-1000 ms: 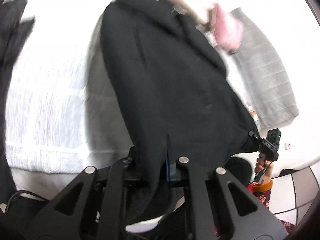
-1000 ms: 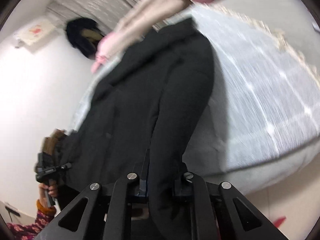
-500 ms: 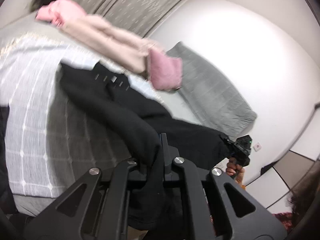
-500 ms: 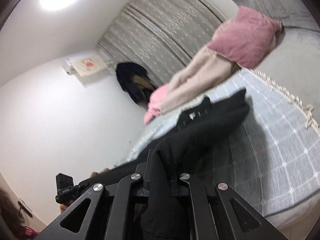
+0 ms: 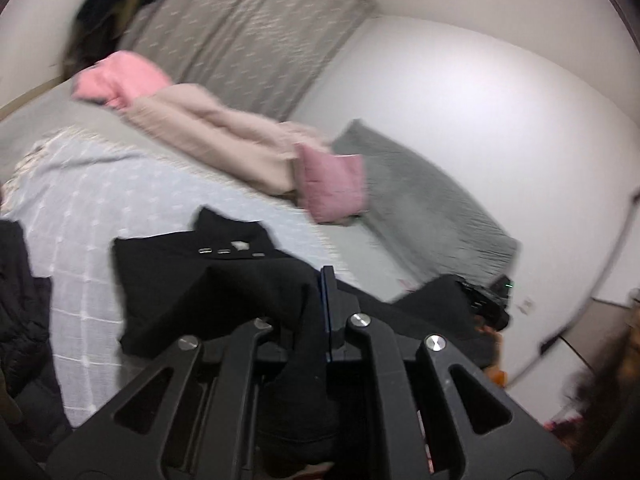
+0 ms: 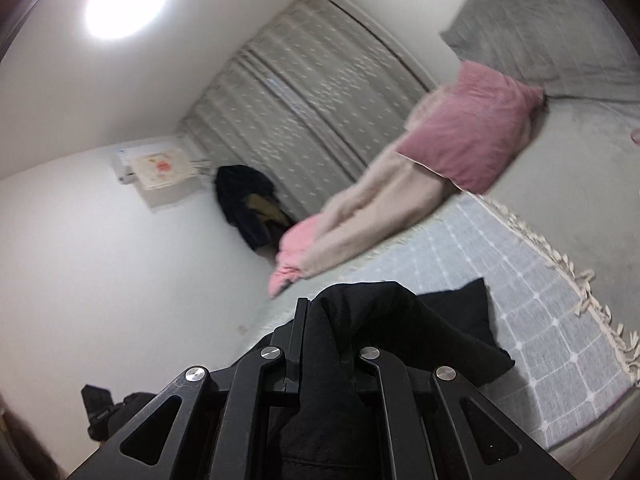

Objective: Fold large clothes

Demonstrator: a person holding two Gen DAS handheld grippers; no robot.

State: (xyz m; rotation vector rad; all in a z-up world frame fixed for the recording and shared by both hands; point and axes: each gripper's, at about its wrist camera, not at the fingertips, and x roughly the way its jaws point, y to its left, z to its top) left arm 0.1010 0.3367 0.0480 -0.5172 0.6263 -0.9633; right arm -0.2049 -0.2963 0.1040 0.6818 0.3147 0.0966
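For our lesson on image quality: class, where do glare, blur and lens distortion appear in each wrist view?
Right wrist view: the ceiling light blows out to white glare; walls bow with fisheye distortion. Left wrist view: motion blur smears the pink pillow and the curtain; the left claw stays sharp.

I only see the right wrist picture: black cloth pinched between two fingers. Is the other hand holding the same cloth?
Observer: Yes. In the left wrist view the left gripper has its fingers shut on the black garment too.
Operator: Is any of it on the bed?
Observer: Its collar end, with small pale tags, lies on the checked blanket.
Operator: Anything else nearby?
Observer: A dark padded jacket lies at the blanket's left edge.
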